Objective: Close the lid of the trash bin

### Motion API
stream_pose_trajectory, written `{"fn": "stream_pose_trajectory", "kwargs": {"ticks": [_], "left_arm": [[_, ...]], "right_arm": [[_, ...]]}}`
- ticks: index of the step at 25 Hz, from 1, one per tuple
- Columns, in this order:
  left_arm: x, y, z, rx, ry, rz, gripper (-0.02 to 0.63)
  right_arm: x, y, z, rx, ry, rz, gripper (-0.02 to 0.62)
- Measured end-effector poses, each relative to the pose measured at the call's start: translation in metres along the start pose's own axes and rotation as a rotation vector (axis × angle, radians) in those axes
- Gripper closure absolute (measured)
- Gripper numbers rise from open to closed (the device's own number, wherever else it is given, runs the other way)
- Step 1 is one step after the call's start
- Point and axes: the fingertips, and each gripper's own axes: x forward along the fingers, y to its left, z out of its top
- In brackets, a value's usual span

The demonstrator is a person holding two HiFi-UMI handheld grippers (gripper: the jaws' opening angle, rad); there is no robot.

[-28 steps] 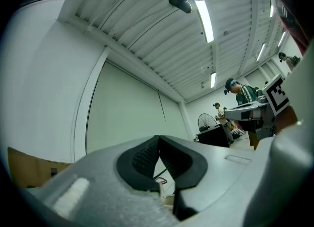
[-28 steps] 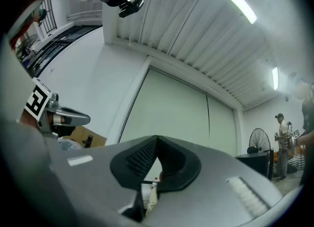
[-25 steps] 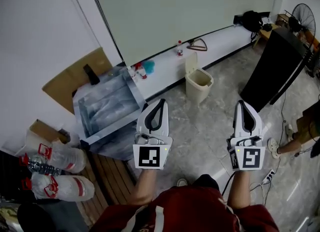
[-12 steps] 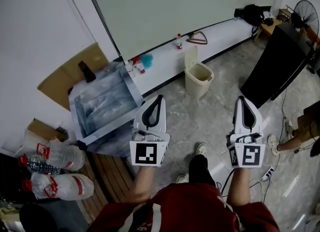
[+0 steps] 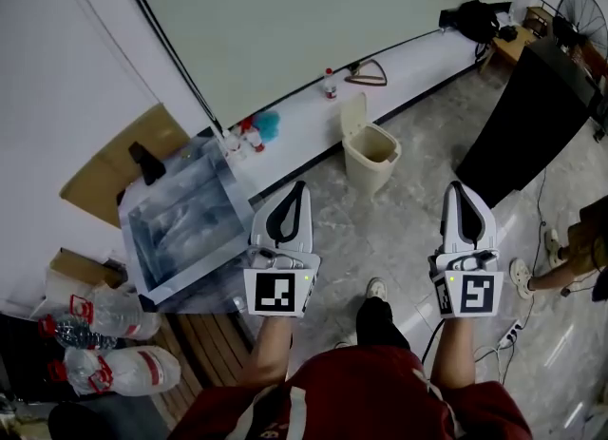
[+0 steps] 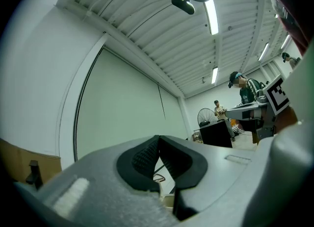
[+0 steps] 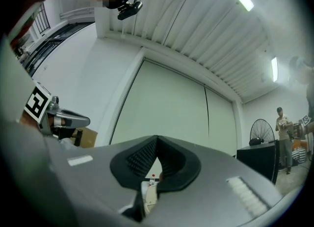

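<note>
A cream trash bin [image 5: 370, 155] stands on the marble floor by the white ledge, its lid [image 5: 354, 111] tipped up and open. Both grippers are held in the air well short of it, nearer the person. My left gripper [image 5: 299, 187] is shut with nothing in it, below and left of the bin. My right gripper [image 5: 458, 187] is shut and empty too, below and right of it. Through the gap under the right gripper's jaws a sliver of the bin [image 7: 147, 193] shows.
A white ledge [image 5: 313, 115] with bottles and a hanger runs along the wall. A framed panel [image 5: 180, 220] leans at left, water jugs [image 5: 114, 367] lie beside it. A black cabinet [image 5: 532, 110] and a fan [image 5: 578, 10] stand at right. Another person's leg [image 5: 560, 267] is at the right edge.
The person has stepped forward, one foot now showing ahead. The bin and ledge have slid a little left in the head view. Both grippers stay shut.
</note>
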Motion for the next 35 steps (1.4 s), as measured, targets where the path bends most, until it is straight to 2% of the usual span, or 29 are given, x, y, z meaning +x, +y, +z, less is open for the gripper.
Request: {"fn": "stream_pose_trajectory", "kwargs": {"ticks": [3, 12, 17, 22, 28, 35], "left_arm": [[0.034, -0.003, -0.005, -0.004, 0.008, -0.002, 0.609], [0.136, -0.016, -0.021, 0.017, 0.031, 0.004, 0.609], [0.185, -0.023, -0.028, 0.022, 0.037, 0.033, 0.609], [0.230, -0.031, -0.034, 0.033, 0.043, 0.036, 0.609], [0.266, -0.043, -0.038, 0.045, 0.037, 0.034, 0.609], [0.291, -0.035, -0.052, 0.049, 0.043, 0.036, 0.609]], "right_arm": [[0.023, -0.021, -0.018, 0.007, 0.065, -0.012, 0.595], [0.094, -0.087, -0.058, 0.049, 0.110, -0.004, 0.595], [0.128, -0.127, -0.079, 0.059, 0.114, -0.002, 0.595], [0.158, -0.156, -0.087, 0.085, 0.046, 0.025, 0.595], [0.179, -0.184, -0.107, 0.100, 0.090, 0.031, 0.595], [0.211, -0.188, -0.109, 0.096, 0.051, 0.048, 0.595]]}}
